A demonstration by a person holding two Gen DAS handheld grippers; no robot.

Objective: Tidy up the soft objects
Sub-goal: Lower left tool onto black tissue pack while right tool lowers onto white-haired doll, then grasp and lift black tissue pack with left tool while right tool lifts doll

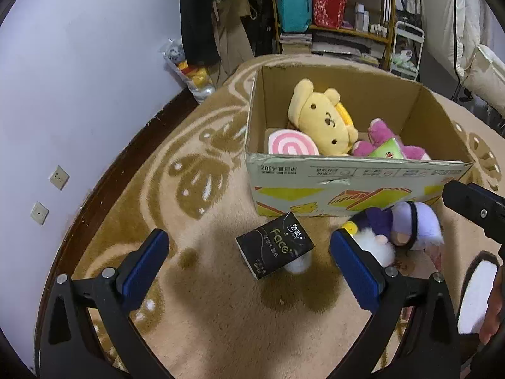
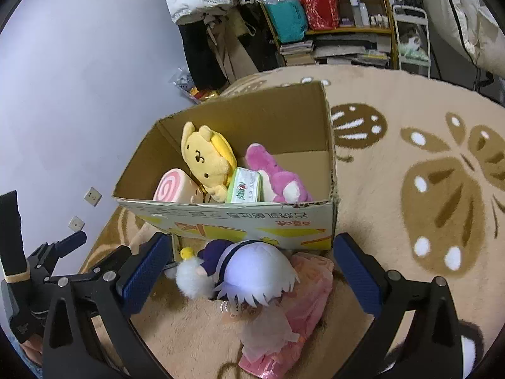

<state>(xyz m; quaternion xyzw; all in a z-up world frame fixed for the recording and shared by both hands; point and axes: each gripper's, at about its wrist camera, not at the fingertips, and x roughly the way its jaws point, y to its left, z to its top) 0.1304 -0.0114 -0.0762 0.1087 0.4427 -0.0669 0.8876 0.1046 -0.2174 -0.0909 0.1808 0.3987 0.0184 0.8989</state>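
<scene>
Both tongs are standing spread wide with nothing between their blue pads. I am reading the left tongs (image 1: 249, 254) as hovering over the black tissue pack (image 1: 275, 245), which is lying flat on the patterned beige rug (image 1: 202, 309) just in front of the cardboard box (image 1: 353, 186). One corner of the pack is covering a small white fluffy bit that I cannot identify.

I am seeing the right tongs (image 2: 249, 276) hanging over the purple-haired doll (image 2: 249, 273), which is lying on the rug against the box's near wall (face down, as far as I can tell). The doll's white pom-pom and yellow tip are pointing toward the left pad. A pink plastic pack (image 2: 296, 309) is lying partly under the doll.

The box (image 2: 233, 218) is sitting open on the rug. Inside it, a yellow plush dog (image 2: 205, 161) is leaning against the back left corner, a pink swirl roll plush (image 2: 172, 186) is resting beside it at the left wall, a pink plush bear (image 2: 277, 180) is lying toward the right, and a green tissue pack (image 2: 246, 186) is wedged between the dog and the bear.

Behind the rug, a wooden shelf (image 2: 331, 31) is holding bags and books.
</scene>
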